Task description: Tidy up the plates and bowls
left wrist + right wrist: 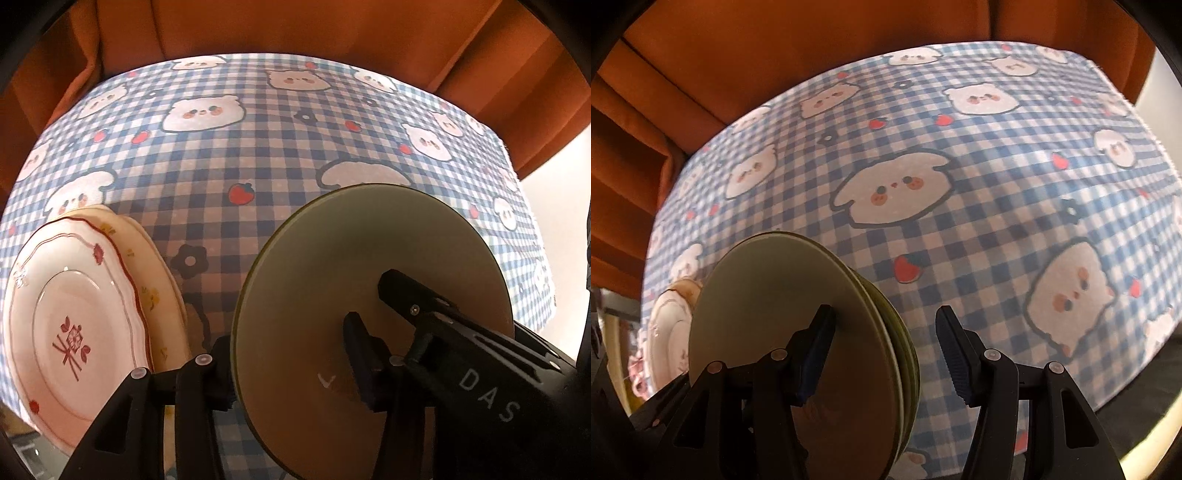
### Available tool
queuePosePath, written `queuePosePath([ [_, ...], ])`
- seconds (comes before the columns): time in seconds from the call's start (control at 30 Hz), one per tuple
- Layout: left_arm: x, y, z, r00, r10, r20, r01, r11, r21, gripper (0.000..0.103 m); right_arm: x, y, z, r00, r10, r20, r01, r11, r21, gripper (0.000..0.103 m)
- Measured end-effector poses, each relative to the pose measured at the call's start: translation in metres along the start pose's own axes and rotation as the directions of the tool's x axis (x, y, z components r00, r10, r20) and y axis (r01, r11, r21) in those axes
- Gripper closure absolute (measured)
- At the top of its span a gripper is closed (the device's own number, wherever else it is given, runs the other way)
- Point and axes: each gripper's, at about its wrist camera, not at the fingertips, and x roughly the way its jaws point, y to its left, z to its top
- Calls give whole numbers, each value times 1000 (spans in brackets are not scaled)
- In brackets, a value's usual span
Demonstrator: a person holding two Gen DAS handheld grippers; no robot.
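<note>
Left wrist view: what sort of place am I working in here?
Probably a home dining area: a table under a blue checked tablecloth printed with cartoon animals, orange curtains behind, and upright plates, a red-trimmed plate and olive-green plates.

Olive plates, blue-checked tablecloth, orange curtain

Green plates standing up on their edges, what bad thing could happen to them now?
1. The green plates stand on edge between the right gripper's jaws. One jaw is clear of the stack, so they might tip or roll away.
2. The left gripper straddles the front plate's rim, close to the red-trimmed plate, which also stands on edge. A nudge could knock the two together and chip one.
</note>
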Motion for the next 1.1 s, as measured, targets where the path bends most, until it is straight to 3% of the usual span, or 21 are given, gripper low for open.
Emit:
queuePosePath([
  [0.17,-2,-4,-1,998,60,6,-59,998,-28,49,7,-11,4,993,111,-33,-110,994,12,44],
  [0.37,-4,-9,-4,993,116,10,-115,991,-73,49,18,-19,10,968,229,-107,-226,973,34,46],
  [0.5,-5,-11,-7,990,141,11,-139,985,-105,49,17,-17,12,954,270,-127,-271,962,6,60],
  [0.73,-8,-14,-12,988,155,7,-152,976,-153,51,9,-9,13,967,222,-125,-233,969,-84,61],
  [0.87,-9,-13,-18,993,116,-11,-116,974,-195,55,10,-7,13,969,211,-129,-224,969,-102,61],
  [1.1,-23,-20,-23,993,120,-5,-119,973,-198,55,-4,-14,6,969,203,-141,-217,971,-96,61],
])
